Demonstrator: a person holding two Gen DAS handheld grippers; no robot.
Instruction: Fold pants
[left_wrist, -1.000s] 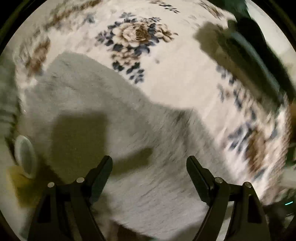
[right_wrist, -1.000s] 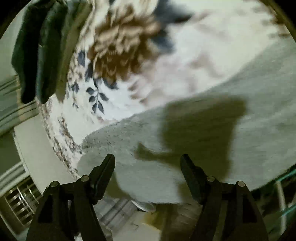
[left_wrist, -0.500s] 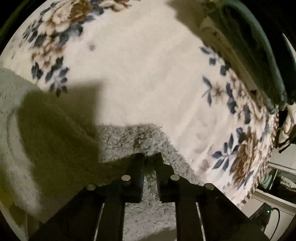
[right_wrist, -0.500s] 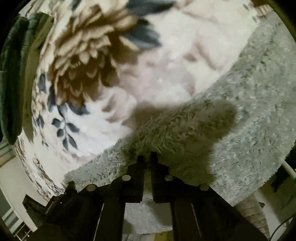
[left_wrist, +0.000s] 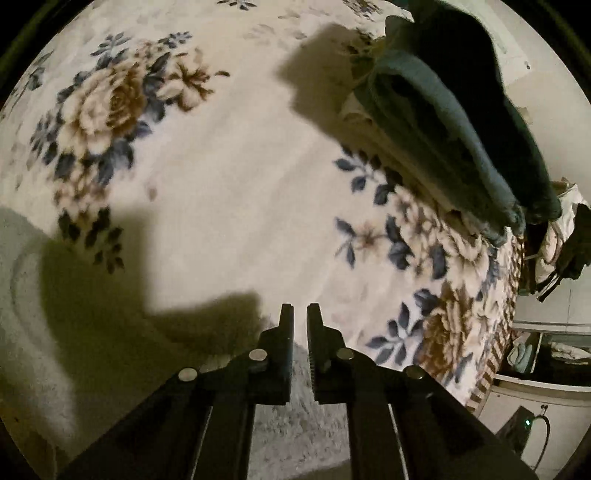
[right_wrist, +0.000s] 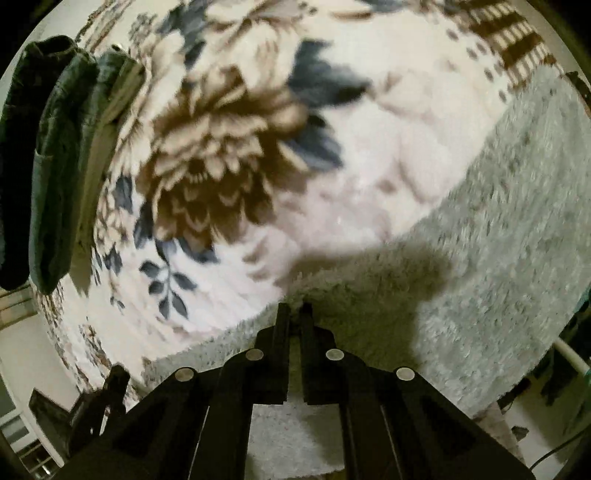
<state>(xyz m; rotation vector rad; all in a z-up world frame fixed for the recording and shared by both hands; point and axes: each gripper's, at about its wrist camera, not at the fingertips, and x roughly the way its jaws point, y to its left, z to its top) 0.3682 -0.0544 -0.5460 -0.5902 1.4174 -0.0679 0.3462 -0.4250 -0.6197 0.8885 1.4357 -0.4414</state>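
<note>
**Pants pinched at an edge by both of your tongs**

Pants (right_wrist: 498, 258), grey and fuzzy, lie spread on the flowered blanket (left_wrist: 229, 177) that covers the bed. Your right tongs (right_wrist: 294, 308) are clenched on the fabric's edge, which bunches up between the tips; the rest of the cloth stretches away to their right and below them. Your left tongs (left_wrist: 300, 314) are also drawn together, with only a thin gap at the tips, and grey fabric runs between and under the fingers (left_wrist: 286, 332). A stack of folded dark clothes (left_wrist: 461, 122) sits well ahead and to the right of your left tongs. In the right wrist view the same stack (right_wrist: 55, 155) is far off to the left.
</note>
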